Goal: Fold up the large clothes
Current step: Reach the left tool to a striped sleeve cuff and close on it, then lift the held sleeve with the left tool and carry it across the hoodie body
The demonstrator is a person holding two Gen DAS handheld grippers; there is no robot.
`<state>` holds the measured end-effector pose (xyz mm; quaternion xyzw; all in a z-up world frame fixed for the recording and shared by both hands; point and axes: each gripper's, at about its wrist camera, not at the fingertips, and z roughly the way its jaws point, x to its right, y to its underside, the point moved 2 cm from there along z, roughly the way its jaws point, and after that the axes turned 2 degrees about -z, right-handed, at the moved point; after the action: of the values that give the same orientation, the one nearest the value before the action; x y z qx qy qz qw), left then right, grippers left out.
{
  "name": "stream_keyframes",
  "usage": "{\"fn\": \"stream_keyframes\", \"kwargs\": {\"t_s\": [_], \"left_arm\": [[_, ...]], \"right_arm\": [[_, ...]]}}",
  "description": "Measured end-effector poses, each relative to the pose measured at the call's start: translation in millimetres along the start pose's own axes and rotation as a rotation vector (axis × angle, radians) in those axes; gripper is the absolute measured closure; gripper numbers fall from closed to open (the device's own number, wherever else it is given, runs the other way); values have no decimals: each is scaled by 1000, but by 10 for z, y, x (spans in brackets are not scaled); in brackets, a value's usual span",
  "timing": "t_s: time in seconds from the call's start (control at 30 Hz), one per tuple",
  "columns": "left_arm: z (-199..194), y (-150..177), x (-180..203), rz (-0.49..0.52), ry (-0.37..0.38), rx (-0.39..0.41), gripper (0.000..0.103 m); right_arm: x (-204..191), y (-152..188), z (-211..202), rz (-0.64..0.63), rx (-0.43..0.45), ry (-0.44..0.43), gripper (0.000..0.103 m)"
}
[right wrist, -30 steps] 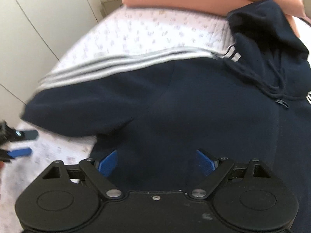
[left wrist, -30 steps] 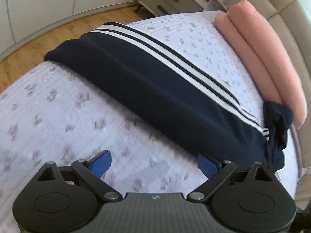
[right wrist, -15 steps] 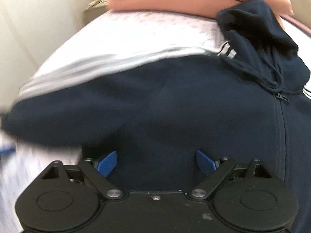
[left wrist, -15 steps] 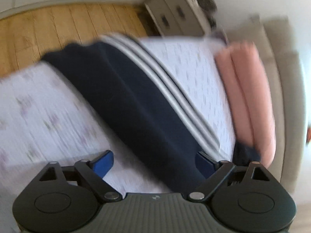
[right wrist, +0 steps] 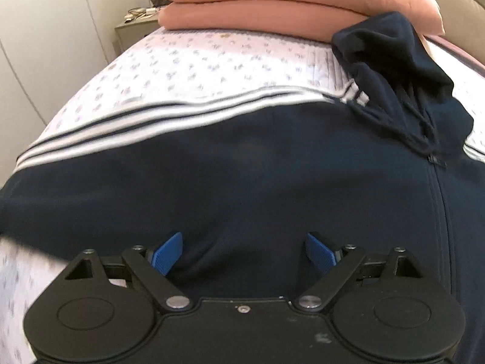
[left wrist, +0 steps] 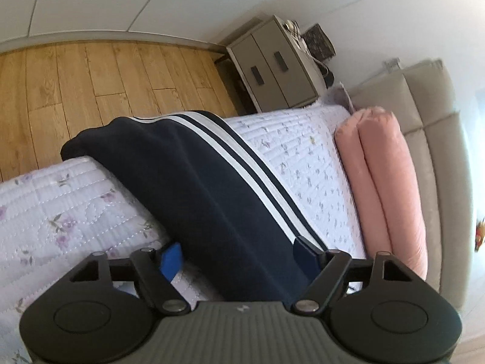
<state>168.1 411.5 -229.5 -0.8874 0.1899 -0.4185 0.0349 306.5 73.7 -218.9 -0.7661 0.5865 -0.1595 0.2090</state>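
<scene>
Navy hooded jacket (right wrist: 272,188) with white stripes along the sleeve, spread flat on the bed cover (right wrist: 212,63), a quilted white one with small purple flowers. Zipper running down the front at the right side of the right wrist view; hood (right wrist: 391,69) bunched up at the far end, touching the pink folded blanket (right wrist: 288,6) near the headboard (left wrist: 439,139).

Left gripper (left wrist: 235,257) low over the striped sleeve (left wrist: 212,182), blue fingers (left wrist: 171,259) spread wide, one at each side of the cloth, nothing pinched. Sleeve lying diagonally across the cover, with the cuff end hanging over the bed edge toward the wooden floor (left wrist: 91,82).

Right gripper (right wrist: 242,251) low over the body of the jacket, fingers (right wrist: 318,256) also spread apart, dark cloth between them but not clamped. Cannot tell whether the fingertips touch the fabric.

Grey bedside cabinet (left wrist: 272,66) with two doors beside the bed corner, some small items on top, too small to name. White wall panels behind.
</scene>
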Motion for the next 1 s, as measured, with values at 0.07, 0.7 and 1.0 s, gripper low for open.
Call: {"fn": "stream_keyframes", "kwargs": {"t_s": [0.07,0.7,1.0], "left_arm": [[18,34,-7,-17,19,13,11],[-28,-430,-49,-60,29,394,94],[-719,-244,1679,390,307,532,94]], "right_arm": [[39,41,8,15,20,-12,0],[-43,517,-172,-128,146,-20,0],[276,562,-434,-50,48,-213,0]]}}
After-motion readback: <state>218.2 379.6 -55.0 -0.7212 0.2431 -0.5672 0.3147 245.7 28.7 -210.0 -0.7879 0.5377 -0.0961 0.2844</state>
